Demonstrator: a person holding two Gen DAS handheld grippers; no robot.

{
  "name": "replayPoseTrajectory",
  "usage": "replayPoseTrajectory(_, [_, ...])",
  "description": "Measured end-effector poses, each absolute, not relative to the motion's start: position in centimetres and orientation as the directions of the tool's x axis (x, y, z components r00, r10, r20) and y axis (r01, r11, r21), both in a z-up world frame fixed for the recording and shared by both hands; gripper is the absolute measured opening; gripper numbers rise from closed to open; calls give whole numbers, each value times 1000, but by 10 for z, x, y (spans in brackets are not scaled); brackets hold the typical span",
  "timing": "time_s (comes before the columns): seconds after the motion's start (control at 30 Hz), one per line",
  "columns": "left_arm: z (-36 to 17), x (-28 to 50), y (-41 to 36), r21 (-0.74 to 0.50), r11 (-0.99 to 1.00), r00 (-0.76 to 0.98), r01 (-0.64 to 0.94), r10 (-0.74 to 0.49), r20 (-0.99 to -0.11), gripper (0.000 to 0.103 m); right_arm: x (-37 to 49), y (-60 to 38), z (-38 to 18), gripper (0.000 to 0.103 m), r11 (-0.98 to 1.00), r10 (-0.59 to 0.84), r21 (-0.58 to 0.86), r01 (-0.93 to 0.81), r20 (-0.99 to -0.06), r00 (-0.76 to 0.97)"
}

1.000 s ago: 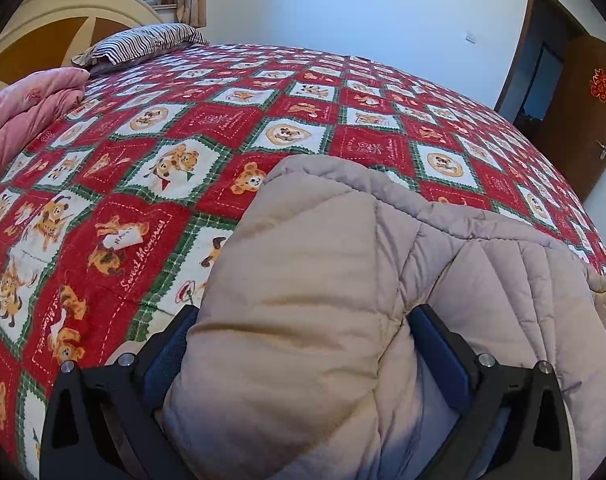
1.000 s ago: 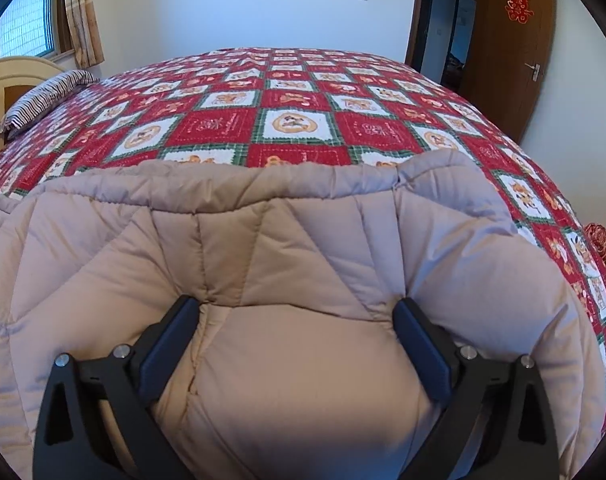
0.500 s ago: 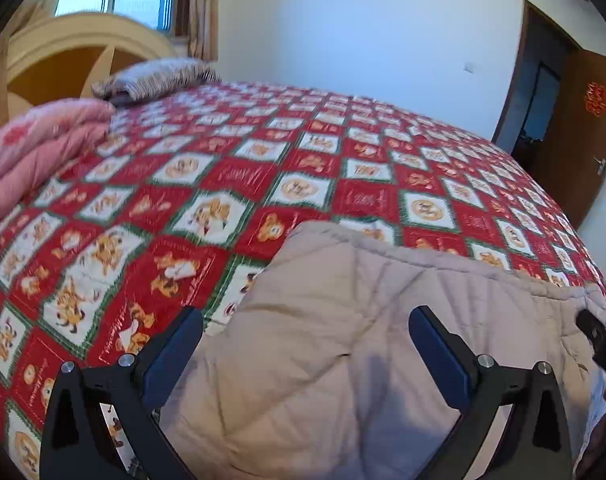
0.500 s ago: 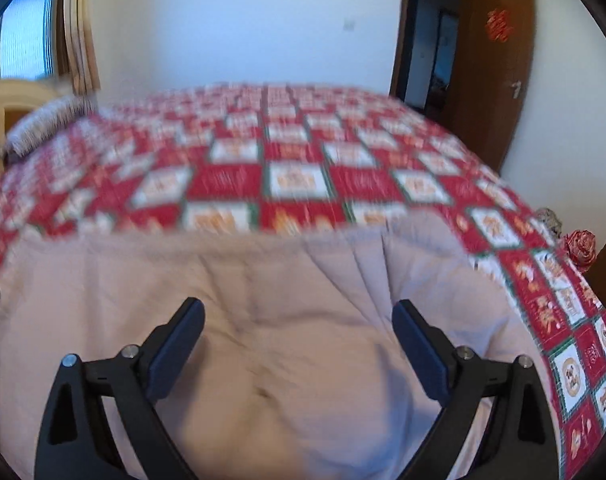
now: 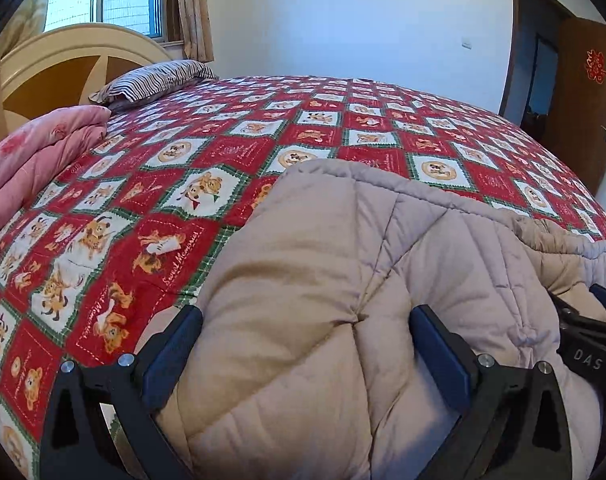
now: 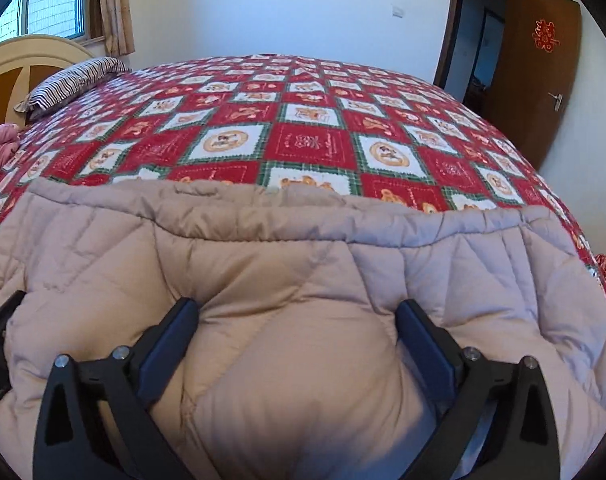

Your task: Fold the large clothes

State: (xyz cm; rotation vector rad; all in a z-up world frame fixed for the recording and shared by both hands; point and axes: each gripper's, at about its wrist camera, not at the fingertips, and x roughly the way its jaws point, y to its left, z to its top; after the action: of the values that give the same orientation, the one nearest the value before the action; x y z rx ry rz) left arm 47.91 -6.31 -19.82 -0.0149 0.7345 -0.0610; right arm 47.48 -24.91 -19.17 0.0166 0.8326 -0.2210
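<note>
While both my grippers, left point(image 5: 303, 344) and right point(image 6: 297, 332), stand wide, fingers pressed into one beige quilted padded coat point(image 6: 287, 280) bulging between them, it lies on one red patchwork bedspread point(image 6: 311, 144); one striped pillow point(image 5: 159, 82).

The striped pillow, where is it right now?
The striped pillow lies upper left in both views, by the headboard, beyond the folded pink quilt.
</note>
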Motion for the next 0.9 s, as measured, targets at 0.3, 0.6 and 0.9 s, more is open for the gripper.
replayPoseTrajectory(0.3, [-201, 480, -66, -22, 999, 738, 49, -51, -673, 102, 481, -248, -200, 103, 975, -203, -99, 198, -762, 615])
replayPoseTrajectory(0.6, [-202, 482, -68, -15, 999, 735, 48, -45, -677, 102, 486, -248, -204, 103, 972, -222, -125, 200, -773, 595])
replayPoseTrajectory(0.9, [-165, 437, -47, 12, 999, 740, 31, -15, -673, 102, 467, -246, -186, 102, 975, -206, -115, 190, -786, 583])
